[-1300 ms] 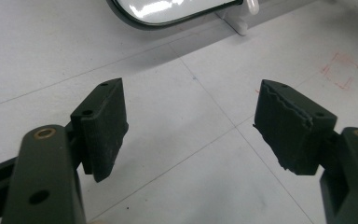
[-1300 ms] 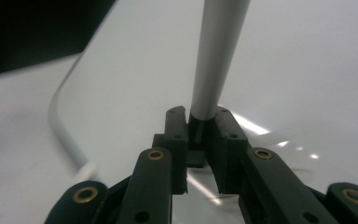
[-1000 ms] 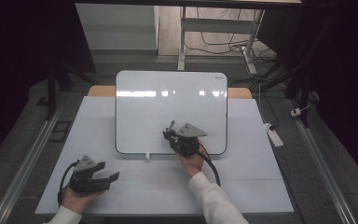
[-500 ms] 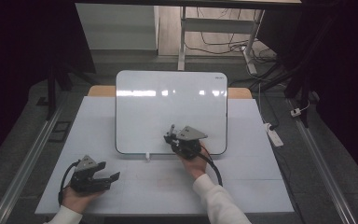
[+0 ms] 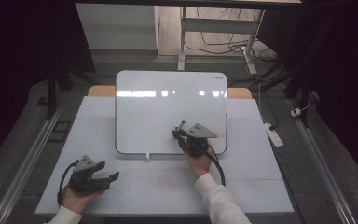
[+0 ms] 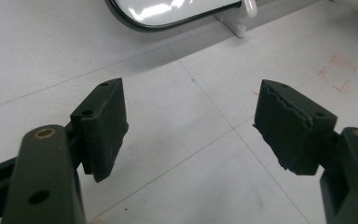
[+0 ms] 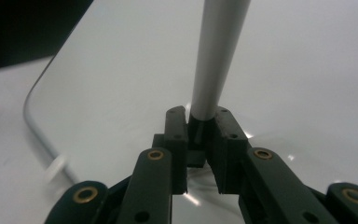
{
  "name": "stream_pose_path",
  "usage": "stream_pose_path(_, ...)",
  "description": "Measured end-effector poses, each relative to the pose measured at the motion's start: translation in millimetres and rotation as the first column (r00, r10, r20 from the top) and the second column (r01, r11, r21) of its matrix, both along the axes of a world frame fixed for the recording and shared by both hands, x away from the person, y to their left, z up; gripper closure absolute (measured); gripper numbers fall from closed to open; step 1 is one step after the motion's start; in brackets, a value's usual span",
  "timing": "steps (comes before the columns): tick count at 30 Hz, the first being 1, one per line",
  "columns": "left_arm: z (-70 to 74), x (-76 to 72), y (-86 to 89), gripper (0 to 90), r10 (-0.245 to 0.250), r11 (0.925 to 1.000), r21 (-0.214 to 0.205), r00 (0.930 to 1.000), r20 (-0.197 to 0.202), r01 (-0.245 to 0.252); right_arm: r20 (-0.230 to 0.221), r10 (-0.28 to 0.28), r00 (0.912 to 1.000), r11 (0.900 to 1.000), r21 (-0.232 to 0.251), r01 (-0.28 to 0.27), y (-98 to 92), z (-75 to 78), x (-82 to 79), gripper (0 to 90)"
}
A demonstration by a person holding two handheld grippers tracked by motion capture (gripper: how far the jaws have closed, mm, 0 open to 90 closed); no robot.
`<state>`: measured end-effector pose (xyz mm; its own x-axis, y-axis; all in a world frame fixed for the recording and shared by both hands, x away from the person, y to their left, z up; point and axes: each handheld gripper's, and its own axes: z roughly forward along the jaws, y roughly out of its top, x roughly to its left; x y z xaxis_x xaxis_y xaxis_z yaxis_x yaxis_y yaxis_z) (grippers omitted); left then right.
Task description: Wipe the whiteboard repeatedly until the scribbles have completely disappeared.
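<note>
Now, one whiteboard (image 5: 168, 109), one marker (image 7: 216, 56), two tongs.
Right tongs (image 5: 181, 134) sit clamped on the grey marker, held over the whiteboard's near right part, which lies flat mid-bench. Left tongs (image 5: 109, 177) gape wide with nothing between, low over the white bench (image 5: 261, 186) at its near left corner, well apart from the board. Beyond stand dark floor, desk legs, cables and a power strip (image 5: 272, 134).

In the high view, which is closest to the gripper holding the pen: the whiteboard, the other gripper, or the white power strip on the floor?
1. whiteboard, right under the right gripper.
2. power strip, off the table's right edge.
3. left gripper, near the table's bottom-left corner.
</note>
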<state>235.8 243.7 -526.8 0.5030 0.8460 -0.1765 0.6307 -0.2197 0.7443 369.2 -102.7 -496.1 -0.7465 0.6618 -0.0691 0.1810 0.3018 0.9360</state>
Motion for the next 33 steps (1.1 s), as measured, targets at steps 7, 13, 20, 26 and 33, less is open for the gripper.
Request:
stream_pose_path(7,0.7,-1.9,1.1,25.6,0.006,1.0,-0.003,1.0,0.006,-0.006,0.013,-0.037,0.9992,0.9984,0.043,0.036,-12.5,3.7,8.0,77.5)
stream_pose_path(13,0.0,-0.8,-0.2,25.6,0.0,1.0,0.002,1.0,0.003,0.0,0.023,0.035,0.9991,0.9992,-0.02,-0.035,-0.2,0.2,3.5,77.5)
stream_pose_path(20,-0.4,0.1,0.3,25.6,-0.001,1.0,0.001,1.0,-0.001,0.001,0.007,0.07,0.9975,0.9972,-0.026,-0.069,11.2,-2.3,1.1,77.5)
stream_pose_path(26,0.7,-1.6,1.3,25.6,0.004,1.0,-0.004,1.0,0.006,-0.004,0.004,-0.034,0.9994,0.9964,0.078,0.033,-5.7,10.7,18.7,77.5)
stream_pose_path(33,0.0,-1.1,0.8,25.6,0.003,1.0,0.0,1.0,0.004,-0.003,0.019,0.032,0.9993,0.9993,0.019,-0.032,6.9,6.7,14.2,77.4)
